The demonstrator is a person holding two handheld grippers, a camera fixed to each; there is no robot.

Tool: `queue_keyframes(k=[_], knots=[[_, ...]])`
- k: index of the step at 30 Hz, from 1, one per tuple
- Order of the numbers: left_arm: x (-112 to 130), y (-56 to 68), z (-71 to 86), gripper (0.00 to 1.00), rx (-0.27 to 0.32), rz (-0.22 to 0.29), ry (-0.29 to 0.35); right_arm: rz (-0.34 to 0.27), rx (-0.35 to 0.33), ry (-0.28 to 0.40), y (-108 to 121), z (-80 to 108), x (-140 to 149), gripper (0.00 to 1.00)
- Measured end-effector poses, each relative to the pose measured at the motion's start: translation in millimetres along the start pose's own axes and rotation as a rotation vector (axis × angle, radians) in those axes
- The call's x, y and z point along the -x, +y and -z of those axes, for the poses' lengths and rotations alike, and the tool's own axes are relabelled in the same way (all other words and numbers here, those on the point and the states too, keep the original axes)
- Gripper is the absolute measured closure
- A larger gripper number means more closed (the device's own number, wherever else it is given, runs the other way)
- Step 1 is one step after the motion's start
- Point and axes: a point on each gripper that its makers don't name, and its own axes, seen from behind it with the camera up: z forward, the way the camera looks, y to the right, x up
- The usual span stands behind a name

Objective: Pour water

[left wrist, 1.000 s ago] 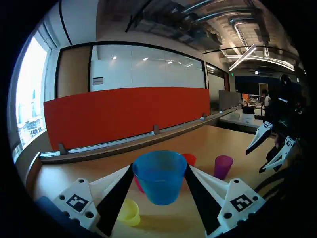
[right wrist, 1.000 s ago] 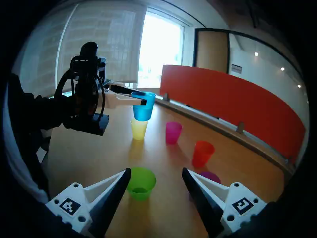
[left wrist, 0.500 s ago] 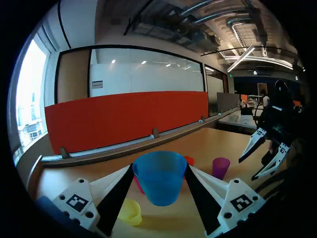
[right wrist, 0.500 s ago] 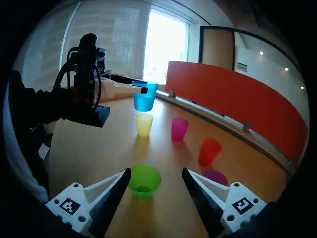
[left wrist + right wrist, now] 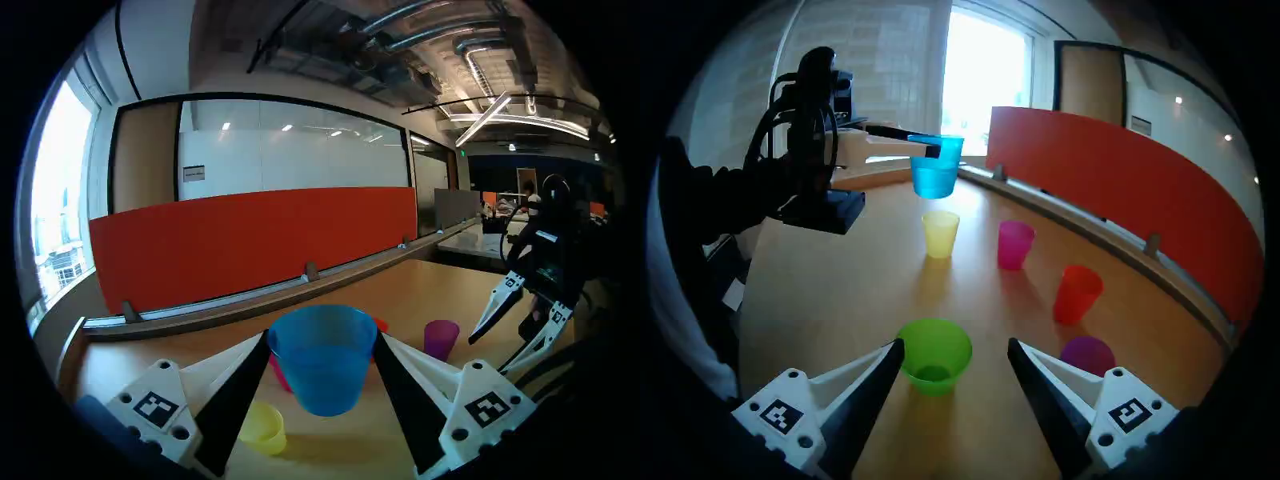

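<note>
High above the table (image 5: 824,280), at 11 o'clock in the right gripper view: blue cup (image 5: 934,172), clamped by left gripper (image 5: 320,340). Right gripper (image 5: 954,346) spread wide around green cup (image 5: 934,356), not pinching. Probably carrying before pouring; next, centre over yellow cup (image 5: 941,234), tilt gently.

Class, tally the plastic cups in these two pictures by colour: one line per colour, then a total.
Blue cup: 1
Yellow cup: 1
Pink cup: 1
Orange cup: 1
Purple cup: 1
Green cup: 1
Total: 6
</note>
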Motion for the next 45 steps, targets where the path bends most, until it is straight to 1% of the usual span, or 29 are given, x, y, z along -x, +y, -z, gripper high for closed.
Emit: queue_keyframes(k=[11,21,29,39,45], knots=[[3,2.3,2.8,0.11,0.014,-0.002,-0.009,0.010,-0.052,-0.053,-8,-13.7,17,0.00],[8,1.0,1.8,0.11,0.011,-0.001,-0.017,0.017,-0.084,-0.077,-14,-25.9,25,0.00],[10,0.5,1.5,0.11,0.008,-0.001,-0.020,0.012,-0.094,-0.083,-19,-37.6,29,0.00],[15,4.0,2.3,0.11,0.016,-0.003,-0.024,0.008,-0.098,-0.094,-24,-54.4,36,0.00],[18,2.8,3.2,0.11,0.014,-0.002,-0.027,0.008,-0.090,-0.094,-23,-56.6,38,0.01]])
